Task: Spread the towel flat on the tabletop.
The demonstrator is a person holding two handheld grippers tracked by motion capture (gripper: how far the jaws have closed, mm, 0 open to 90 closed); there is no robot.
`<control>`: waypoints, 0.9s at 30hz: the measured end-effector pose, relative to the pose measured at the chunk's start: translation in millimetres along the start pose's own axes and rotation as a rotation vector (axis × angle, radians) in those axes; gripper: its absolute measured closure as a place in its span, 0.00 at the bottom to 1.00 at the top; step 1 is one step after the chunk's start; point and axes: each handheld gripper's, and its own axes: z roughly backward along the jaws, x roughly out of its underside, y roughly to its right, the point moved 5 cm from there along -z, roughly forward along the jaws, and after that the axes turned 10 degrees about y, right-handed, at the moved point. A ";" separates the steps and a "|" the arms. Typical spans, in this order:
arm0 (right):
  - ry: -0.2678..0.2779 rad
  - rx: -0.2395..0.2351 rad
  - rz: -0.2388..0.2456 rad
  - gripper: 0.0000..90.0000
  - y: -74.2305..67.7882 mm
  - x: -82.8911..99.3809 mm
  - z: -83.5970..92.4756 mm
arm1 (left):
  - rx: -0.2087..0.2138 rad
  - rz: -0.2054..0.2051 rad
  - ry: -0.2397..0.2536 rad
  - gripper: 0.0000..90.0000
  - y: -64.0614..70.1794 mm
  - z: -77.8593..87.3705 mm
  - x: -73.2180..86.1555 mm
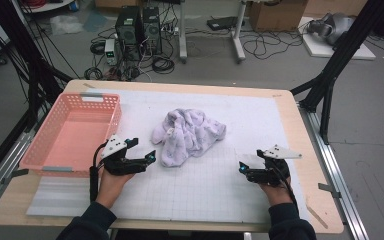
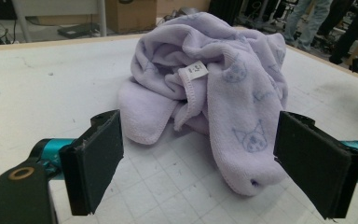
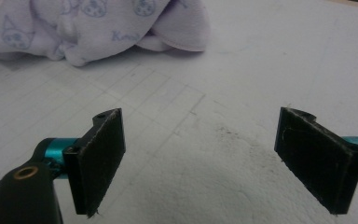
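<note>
My lavender towel (image 1: 187, 136) lies bunched mid-mat, soft, light and floppy; I'd pinch its hem at six o'clock. Left gripper (image 1: 146, 156) and right gripper (image 1: 242, 168) both gape wide, empty.

Lilac fleece towel (image 1: 189, 136) with faint cartoon-face print, crumpled in a loose heap, small white label (image 2: 193, 70) on a hemmed fold, lying at the middle of the tabletop, slightly toward its far edge
</note>
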 end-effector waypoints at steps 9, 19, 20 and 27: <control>-0.004 -0.077 0.076 0.22 -21.8 -19.0 -27.0 | 0.008 -0.014 -0.009 0.19 2.2 2.3 -0.2; -0.033 -0.161 0.107 0.42 -50.5 -52.4 -81.2 | 0.002 -0.007 -0.006 0.21 -0.6 -0.2 0.8; -0.039 -0.159 0.110 0.43 -53.8 -55.5 -87.0 | 0.000 -0.009 -0.007 0.21 -0.8 -0.1 0.8; -0.184 -0.131 0.179 0.51 -70.5 -52.8 -141.3 | 0.008 -0.011 -0.016 0.22 0.0 -0.8 2.0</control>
